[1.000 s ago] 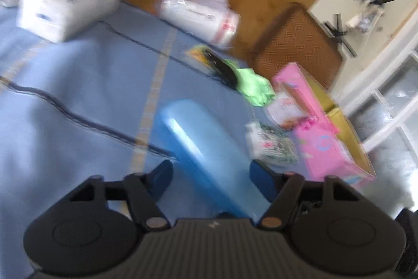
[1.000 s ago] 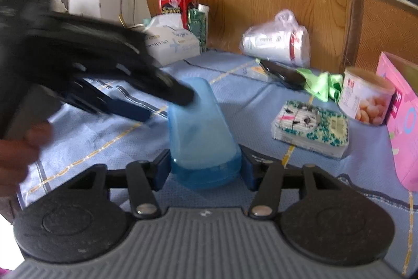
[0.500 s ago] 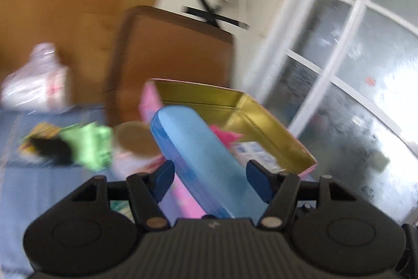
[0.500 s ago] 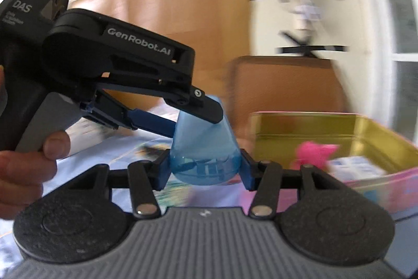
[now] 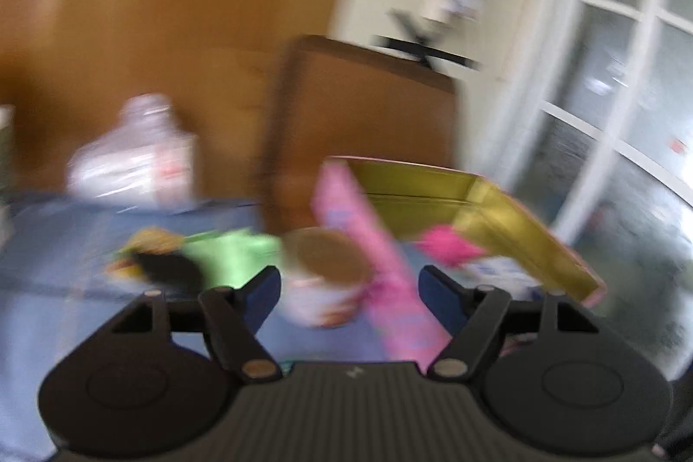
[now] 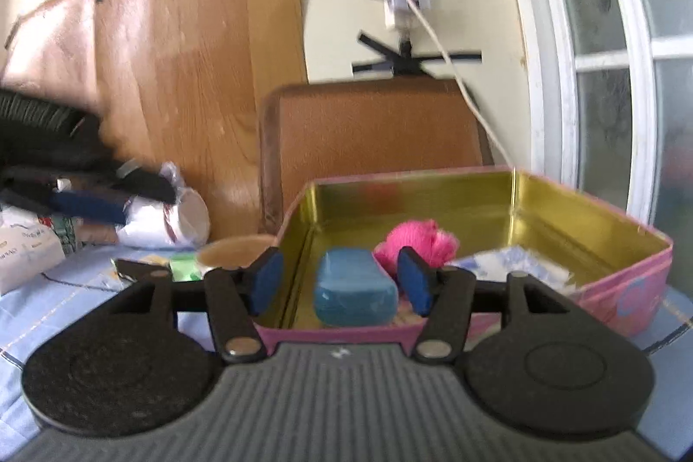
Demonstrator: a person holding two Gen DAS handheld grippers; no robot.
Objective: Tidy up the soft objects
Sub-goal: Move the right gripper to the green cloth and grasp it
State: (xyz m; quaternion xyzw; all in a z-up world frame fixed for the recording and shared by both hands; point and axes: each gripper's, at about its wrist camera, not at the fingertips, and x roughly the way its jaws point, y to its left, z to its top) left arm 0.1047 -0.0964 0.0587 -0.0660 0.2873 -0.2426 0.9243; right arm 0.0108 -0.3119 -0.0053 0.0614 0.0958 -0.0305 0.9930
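A: While the left wrist view is badly smeared, what can you make out?

B: The left gripper (image 5: 348, 291) has nothing between its jaws and they are spreading apart. Past it stand a cup (image 5: 325, 280) on the blue cloth (image 5: 65, 289), a green rag (image 5: 229, 254) to the left, and the pink tin (image 5: 498, 215) to the right with a pink ball (image 5: 446, 243) inside.

A: And the right wrist view?

B: Sharper. The right gripper (image 6: 340, 280) hangs at the tin's (image 6: 619, 289) near wall, jaws widening, pads clear of the blue case (image 6: 353, 289), which lies inside the tin, near left, beside the ball (image 6: 416, 243) and a white packet (image 6: 511, 267).

A: So how far along?

B: I'd judge the case, ball and packet are stowed. The rag (image 6: 184, 267) and a white bag (image 6: 173, 219) are outside on the left, so more sorting seems left.
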